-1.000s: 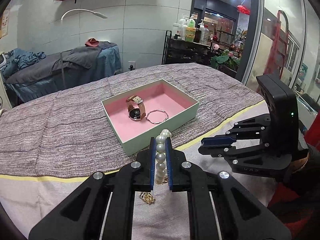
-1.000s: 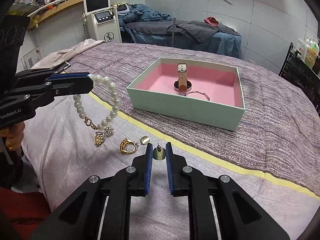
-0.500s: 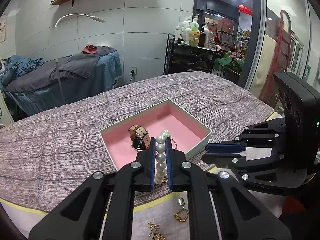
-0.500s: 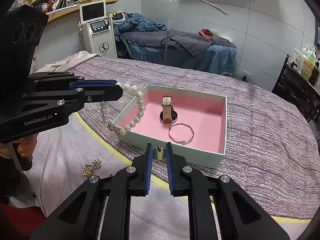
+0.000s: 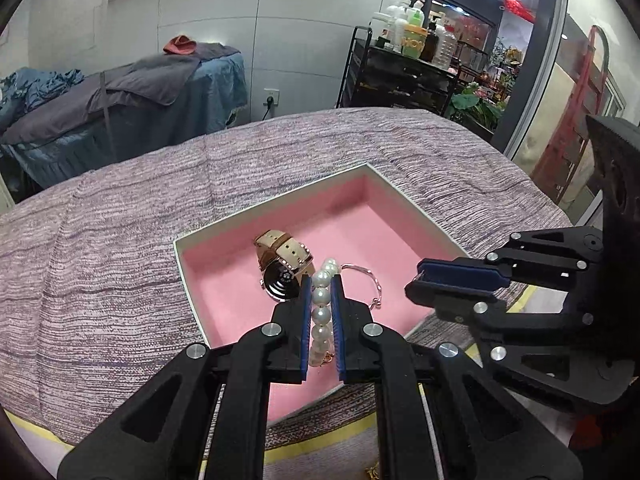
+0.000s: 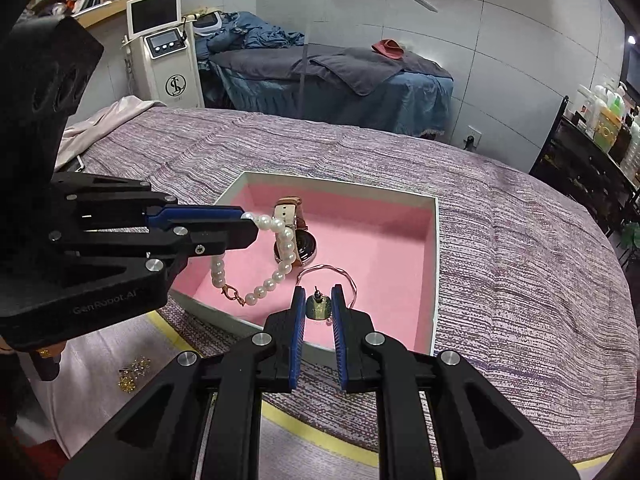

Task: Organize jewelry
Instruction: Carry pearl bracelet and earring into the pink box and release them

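A pale green box with a pink lining [image 5: 372, 216] [image 6: 400, 248] lies on the purple bedspread. Inside it rest a watch with a tan strap [image 5: 282, 268] [image 6: 298, 240] and a thin silver bangle [image 5: 370, 276] [image 6: 344, 274]. My left gripper [image 5: 321, 292] [image 6: 250, 220] is shut on a pearl bracelet [image 5: 321, 312] [image 6: 276, 264], which hangs over the box's near left part. My right gripper [image 6: 318, 306] [image 5: 416, 276] is shut on a small gold earring [image 6: 318, 306] above the box's near edge, close to the bangle.
A gold brooch-like piece [image 6: 134, 372] lies on the pale sheet at the lower left, near the yellow stripe [image 6: 320, 436]. A massage bed [image 6: 332, 80], a white machine [image 6: 166, 52] and a black cart with bottles [image 5: 404, 68] stand behind the bed.
Both grippers have moved forward from over the pale sheet to above the box, carrying the pearl bracelet and the earring. The loose gold pieces have dropped back toward the lower edge of the views.
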Tool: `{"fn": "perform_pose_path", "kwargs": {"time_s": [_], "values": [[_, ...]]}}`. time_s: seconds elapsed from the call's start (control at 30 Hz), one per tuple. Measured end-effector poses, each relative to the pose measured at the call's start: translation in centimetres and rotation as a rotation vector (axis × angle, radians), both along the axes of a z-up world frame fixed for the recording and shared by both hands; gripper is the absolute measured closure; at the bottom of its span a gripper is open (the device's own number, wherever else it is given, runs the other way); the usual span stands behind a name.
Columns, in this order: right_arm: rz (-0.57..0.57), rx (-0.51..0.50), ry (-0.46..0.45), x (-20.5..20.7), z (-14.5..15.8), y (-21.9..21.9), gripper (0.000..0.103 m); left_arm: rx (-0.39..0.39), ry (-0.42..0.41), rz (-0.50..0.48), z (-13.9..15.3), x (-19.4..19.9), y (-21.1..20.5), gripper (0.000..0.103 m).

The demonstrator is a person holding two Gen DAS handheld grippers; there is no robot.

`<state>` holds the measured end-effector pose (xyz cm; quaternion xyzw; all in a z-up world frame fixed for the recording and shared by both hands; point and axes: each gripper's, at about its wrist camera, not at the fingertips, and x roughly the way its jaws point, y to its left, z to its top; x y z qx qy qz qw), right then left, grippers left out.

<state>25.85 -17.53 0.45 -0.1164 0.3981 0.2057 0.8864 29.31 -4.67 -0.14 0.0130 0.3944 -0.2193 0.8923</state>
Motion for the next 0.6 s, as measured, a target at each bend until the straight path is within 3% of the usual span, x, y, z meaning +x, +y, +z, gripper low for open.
{"fn": "perform_pose_path", "kwargs": {"time_s": [0.2,0.6], "values": [[0.010,-0.034,0.022,0.9,-1.0,0.7,0.090,0.025,0.055,0.048,-2.5,1.1,0.7,0.093],[0.049,-0.139,0.101,4.0,-3.5,3.2,0.090,0.128,0.035,0.051,-3.7,1.3,0.2,0.093]]}}
